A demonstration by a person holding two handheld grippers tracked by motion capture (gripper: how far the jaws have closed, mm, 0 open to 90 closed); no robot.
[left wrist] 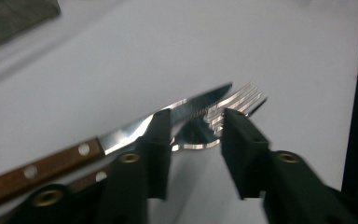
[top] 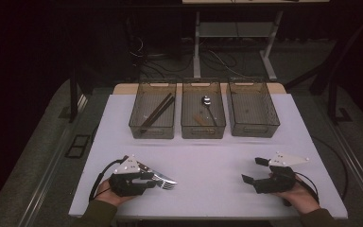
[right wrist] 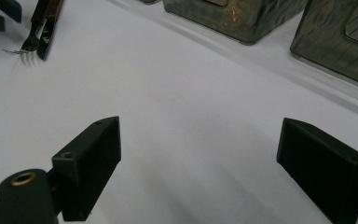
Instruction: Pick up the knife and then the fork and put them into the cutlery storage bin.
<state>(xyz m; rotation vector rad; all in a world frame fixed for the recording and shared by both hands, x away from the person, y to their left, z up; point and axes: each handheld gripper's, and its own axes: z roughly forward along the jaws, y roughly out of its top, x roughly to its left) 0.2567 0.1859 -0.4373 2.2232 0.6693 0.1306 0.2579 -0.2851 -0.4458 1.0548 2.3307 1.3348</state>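
Left gripper (left wrist: 193, 135) — jaws apart, straddling the fork (left wrist: 233, 105) and knife (left wrist: 121, 137) lying side by side on the bench (top: 217, 156); their long axes run roughly along the jaws. Right gripper (top: 255, 171) — jaws wide apart, empty, well apart from both.

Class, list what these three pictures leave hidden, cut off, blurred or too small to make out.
- Knife and fork handles: left gripper view, cut off by the edge and covered by the left hand-held gripper.
- Whether that gripper pinches either: unclear.
- Small speck in the right bin: high view, too small and dim.
- Middle bin: brown piece beside the spoon, too small to identify.
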